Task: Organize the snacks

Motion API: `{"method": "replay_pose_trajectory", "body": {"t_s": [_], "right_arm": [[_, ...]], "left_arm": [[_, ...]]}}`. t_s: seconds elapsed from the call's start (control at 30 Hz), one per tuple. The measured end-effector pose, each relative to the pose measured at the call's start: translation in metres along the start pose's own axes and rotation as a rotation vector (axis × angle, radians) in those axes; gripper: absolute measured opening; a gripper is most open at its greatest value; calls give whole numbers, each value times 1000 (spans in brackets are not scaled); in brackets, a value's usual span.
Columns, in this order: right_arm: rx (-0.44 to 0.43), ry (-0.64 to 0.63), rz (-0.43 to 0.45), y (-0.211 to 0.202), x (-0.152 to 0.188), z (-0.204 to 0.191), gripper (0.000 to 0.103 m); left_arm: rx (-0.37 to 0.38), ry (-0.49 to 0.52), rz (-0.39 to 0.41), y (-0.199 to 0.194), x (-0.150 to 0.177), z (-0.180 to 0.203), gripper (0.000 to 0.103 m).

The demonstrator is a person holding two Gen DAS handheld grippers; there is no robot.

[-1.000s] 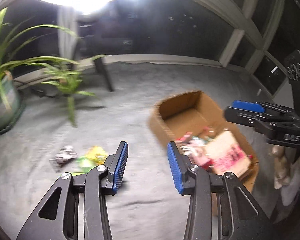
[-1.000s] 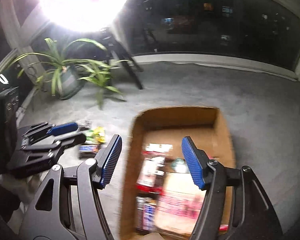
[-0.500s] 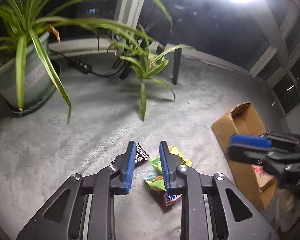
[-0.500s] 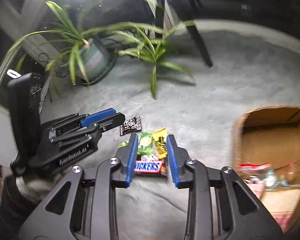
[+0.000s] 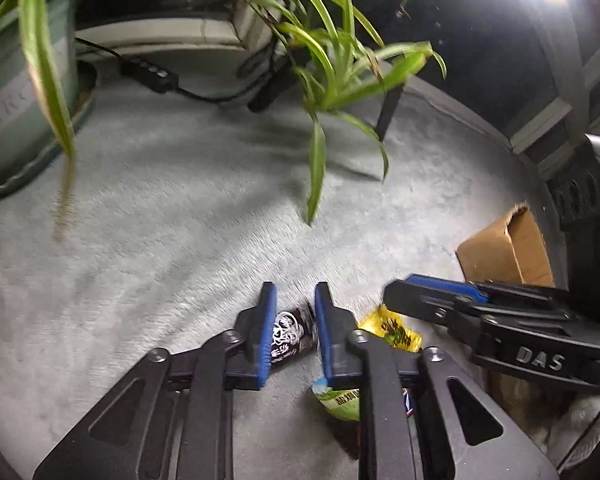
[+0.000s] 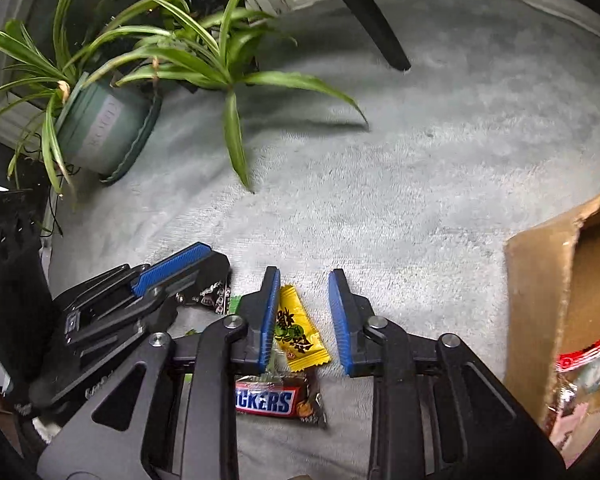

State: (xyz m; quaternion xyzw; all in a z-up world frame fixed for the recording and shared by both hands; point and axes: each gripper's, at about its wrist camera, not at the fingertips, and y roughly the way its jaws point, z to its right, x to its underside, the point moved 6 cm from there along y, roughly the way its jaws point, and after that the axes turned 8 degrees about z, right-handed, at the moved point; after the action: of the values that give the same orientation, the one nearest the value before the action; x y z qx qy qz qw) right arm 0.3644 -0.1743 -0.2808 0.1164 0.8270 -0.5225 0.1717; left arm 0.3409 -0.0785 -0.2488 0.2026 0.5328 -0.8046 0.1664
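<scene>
Freshly narrowed over snacks on the carpet [image 6: 420, 180]: left claw [image 5: 295, 292] around the black packet [image 5: 290, 336], squeeze unclear; right claw [image 6: 305, 276] not yet pinching the yellow packet [image 6: 296, 328], gap at 3 o'clock. Probably means two pickups for the box [image 6: 540, 300] at 3 o'clock.

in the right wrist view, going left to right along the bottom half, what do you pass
left tongs → black snack packet → yellow candy wrapper, lying between the fingers of the right tongs → bare carpet → cardboard box with snacks inside.
</scene>
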Motion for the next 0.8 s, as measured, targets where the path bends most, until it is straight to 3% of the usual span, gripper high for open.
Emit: {"method": "replay_pose_trajectory", "body": {"t_s": [0.13, 0.27, 0.5, 0.8], "right_arm": [[-26, -25, -34, 5, 5, -9, 14], [-19, -76, -60, 3, 19, -19, 12], [-92, -72, -97, -9, 56, -29, 12], [-101, -213, -46, -40, 105, -49, 12]], "left_arm": [[26, 26, -14, 2, 5, 11, 14], [40, 71, -34, -1, 15, 23, 9], [79, 100, -58, -17, 50, 35, 9], [82, 118, -48, -52, 96, 40, 9]]}}
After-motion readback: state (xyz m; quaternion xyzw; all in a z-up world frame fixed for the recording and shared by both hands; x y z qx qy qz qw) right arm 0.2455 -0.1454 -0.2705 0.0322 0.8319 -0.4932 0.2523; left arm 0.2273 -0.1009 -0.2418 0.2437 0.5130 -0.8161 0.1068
